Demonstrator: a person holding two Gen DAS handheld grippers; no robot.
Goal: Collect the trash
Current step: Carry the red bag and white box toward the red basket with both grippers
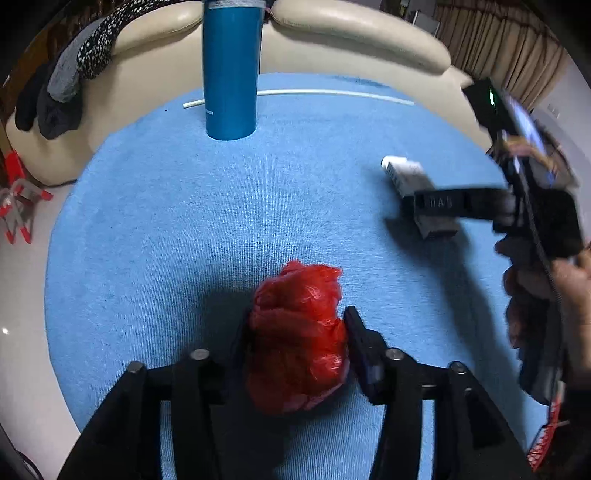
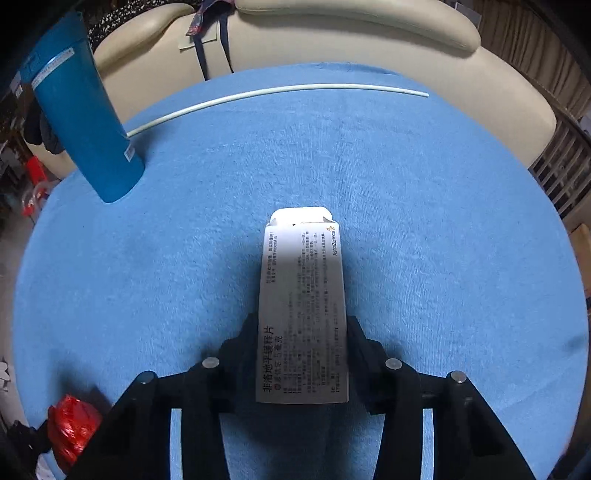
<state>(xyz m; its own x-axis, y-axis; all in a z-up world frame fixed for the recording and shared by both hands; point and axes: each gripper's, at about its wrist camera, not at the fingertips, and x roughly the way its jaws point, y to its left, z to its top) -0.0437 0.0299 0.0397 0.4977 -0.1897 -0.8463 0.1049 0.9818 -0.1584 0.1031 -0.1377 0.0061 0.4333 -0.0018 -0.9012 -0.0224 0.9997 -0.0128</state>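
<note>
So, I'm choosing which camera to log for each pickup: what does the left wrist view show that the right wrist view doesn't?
Only the left wrist view shows the left gripper straddling the red plastic bag, the right gripper's finger from outside, the person's hand and dark clothes on the sofa.

Only the right wrist view shows the printed face of the medicine box between the right gripper fingers, which press its sides.

Both show the blue cloth, blue cylinder, white stick, box, bag and beige sofa.
</note>
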